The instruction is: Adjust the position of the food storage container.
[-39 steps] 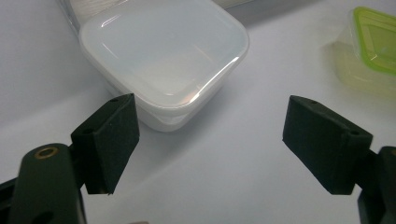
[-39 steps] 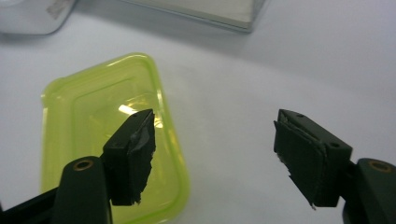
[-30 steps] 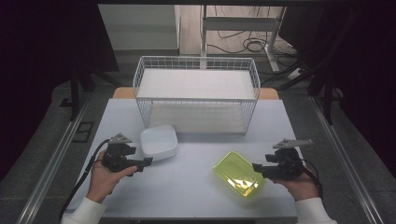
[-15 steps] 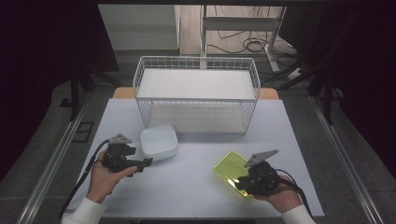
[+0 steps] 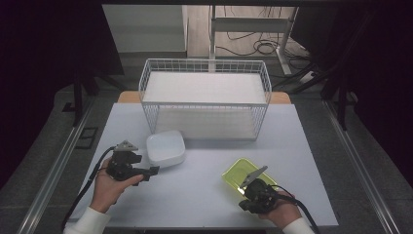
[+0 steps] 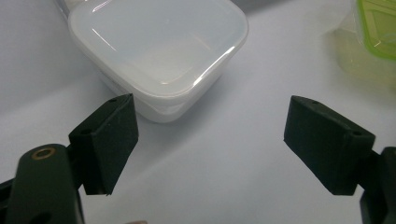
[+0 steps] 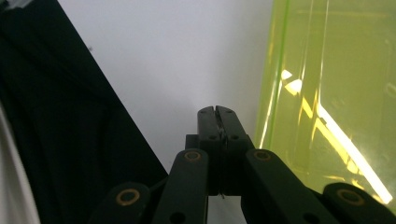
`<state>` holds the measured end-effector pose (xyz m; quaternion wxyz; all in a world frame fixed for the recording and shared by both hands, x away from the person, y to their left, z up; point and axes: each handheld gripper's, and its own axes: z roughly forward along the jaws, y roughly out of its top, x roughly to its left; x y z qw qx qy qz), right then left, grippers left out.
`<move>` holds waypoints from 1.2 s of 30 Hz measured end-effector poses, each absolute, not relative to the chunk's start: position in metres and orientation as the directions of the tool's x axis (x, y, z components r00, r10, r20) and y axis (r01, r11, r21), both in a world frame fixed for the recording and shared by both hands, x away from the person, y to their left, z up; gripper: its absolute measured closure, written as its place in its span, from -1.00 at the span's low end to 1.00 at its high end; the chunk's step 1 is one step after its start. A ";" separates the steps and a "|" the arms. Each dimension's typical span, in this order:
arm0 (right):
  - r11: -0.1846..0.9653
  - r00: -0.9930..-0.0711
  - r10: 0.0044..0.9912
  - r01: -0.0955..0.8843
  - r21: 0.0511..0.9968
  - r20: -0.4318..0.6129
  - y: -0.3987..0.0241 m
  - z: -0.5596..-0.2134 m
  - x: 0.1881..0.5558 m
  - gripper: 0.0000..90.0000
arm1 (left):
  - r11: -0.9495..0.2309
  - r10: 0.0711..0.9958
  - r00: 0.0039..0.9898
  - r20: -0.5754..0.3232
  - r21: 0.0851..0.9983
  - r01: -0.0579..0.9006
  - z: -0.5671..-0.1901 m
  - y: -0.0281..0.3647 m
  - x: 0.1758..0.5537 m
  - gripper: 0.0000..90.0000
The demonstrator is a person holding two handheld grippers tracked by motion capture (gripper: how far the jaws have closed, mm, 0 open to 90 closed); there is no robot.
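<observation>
Grippers at two lidded boxes, white table

Table (image 5: 204,185) carries a wire basket (image 5: 204,97) at its far side, a white box (image 5: 166,148) in front of the basket's left corner, and a green box (image 5: 238,174) nearer the person, right of centre.

Left gripper (image 5: 146,171): held low over the table in the left hand (image 5: 109,187), just beside the near left side of the white box. Left gripper view shows both black jaws standing wide apart with bare table between them. White box (image 6: 161,51) lies just ahead of the left jaw, its lid on, glossy, rounded corners. No contact between pads and box that I can make out. Corner of the green box (image 6: 376,28) shows at the upper right of that view, well apart from the jaws.

Right gripper (image 5: 247,187): held in the right hand (image 5: 280,214) at the near edge of the green box, grey plate on top tilted up over the box. Jaws have just been closing; right gripper view shows the two pads (image 7: 217,116) pressed flat together with nothing between them. Closed tips sit over white table, just beside the edge of the green box (image 7: 336,93), which is see-through. Whether the tips touch that edge I cannot tell.

Both boxes rest flat on the table, outside the basket.
</observation>
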<state>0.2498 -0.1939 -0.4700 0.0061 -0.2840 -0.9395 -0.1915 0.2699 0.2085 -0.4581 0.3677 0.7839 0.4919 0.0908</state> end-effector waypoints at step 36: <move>0.688 -0.755 0.652 0.625 0.369 0.064 -0.238 -0.469 0.271 0.97 | -0.255 0.835 0.504 -0.220 0.657 0.710 -0.461 0.207 0.271 -0.62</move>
